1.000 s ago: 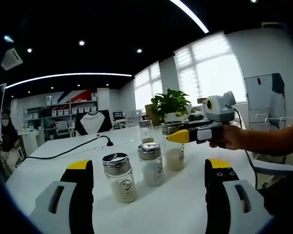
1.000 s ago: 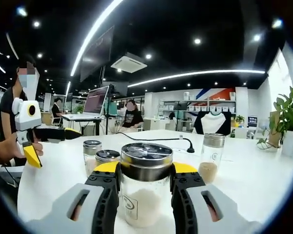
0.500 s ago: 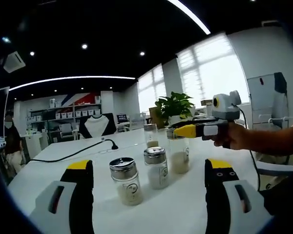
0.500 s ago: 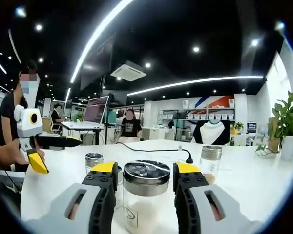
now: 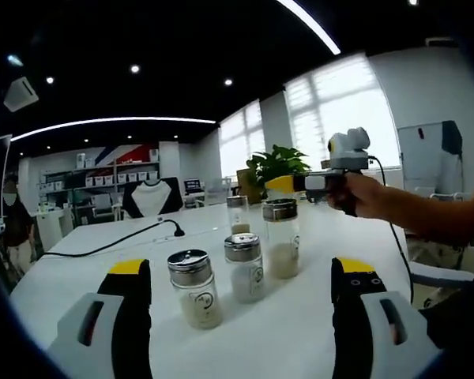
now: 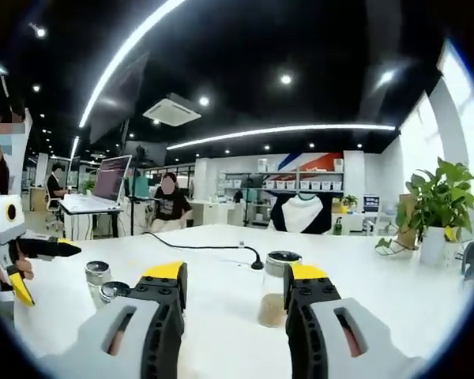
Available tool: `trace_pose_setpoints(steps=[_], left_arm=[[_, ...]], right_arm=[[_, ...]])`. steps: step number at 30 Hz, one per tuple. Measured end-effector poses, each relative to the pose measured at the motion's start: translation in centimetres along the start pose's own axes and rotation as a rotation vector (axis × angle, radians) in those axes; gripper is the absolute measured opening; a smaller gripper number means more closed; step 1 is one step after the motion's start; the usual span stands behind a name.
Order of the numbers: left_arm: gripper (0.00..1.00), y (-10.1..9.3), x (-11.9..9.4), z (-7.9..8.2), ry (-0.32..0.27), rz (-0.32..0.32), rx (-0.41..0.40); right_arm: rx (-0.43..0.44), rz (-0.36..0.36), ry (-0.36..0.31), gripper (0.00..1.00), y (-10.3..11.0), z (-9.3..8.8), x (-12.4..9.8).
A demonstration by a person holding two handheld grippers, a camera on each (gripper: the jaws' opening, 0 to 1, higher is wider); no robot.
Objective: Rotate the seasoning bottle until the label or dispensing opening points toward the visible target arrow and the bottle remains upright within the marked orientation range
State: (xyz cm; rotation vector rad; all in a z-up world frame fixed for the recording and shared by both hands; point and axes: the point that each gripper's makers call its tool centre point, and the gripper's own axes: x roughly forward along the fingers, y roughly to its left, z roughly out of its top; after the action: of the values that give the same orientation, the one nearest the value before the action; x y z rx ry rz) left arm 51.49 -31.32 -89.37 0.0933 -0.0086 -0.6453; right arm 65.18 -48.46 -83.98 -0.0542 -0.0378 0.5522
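change: our right gripper [image 6: 231, 283] has let go of the seasoning bottle [image 5: 281, 237] and lifted clear since half a second ago; in the left gripper view it now sits above the lid, not around it.
right gripper: jaws apart, nothing between them.
left gripper [image 5: 241, 272]: jaws wide apart, empty.
seasoning bottle: upright on the white table [image 5: 300, 332], metal lid, pale contents, label partly facing us.
neighbours: two shorter shakers [image 5: 193, 288] just beside it, another jar [image 5: 237, 215] behind.
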Motion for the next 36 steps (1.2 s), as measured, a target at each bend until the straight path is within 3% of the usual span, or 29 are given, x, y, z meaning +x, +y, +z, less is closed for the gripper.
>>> trace_pose_setpoints(steps=[6,15,24,33,36], left_arm=[[1.00,-0.6,0.2,-0.1,0.001,-0.018,0.000],[1.00,-0.9,0.2,0.1,0.002,-0.024,0.011],[1.00,-0.6,0.1,-0.2,0.001,-0.025,0.001],[1.00,-0.2,-0.2,0.1,-0.010,-0.015,-0.001],[1.00,-0.2,-0.2,0.0,-0.005,-0.015,-0.003]], right_arm=[[-0.016,-0.041,0.048,0.51,-2.1,-1.6,2.3],[0.011,-0.127,0.050,0.68,-5.4,-4.0,5.9],[0.020,-0.152,0.078,0.62,-6.2,-5.7,9.1],[0.020,-0.163,0.085,0.57,-6.3,-6.4,10.6],[-0.036,-0.170,0.108,0.55,-6.4,-6.7,11.1]])
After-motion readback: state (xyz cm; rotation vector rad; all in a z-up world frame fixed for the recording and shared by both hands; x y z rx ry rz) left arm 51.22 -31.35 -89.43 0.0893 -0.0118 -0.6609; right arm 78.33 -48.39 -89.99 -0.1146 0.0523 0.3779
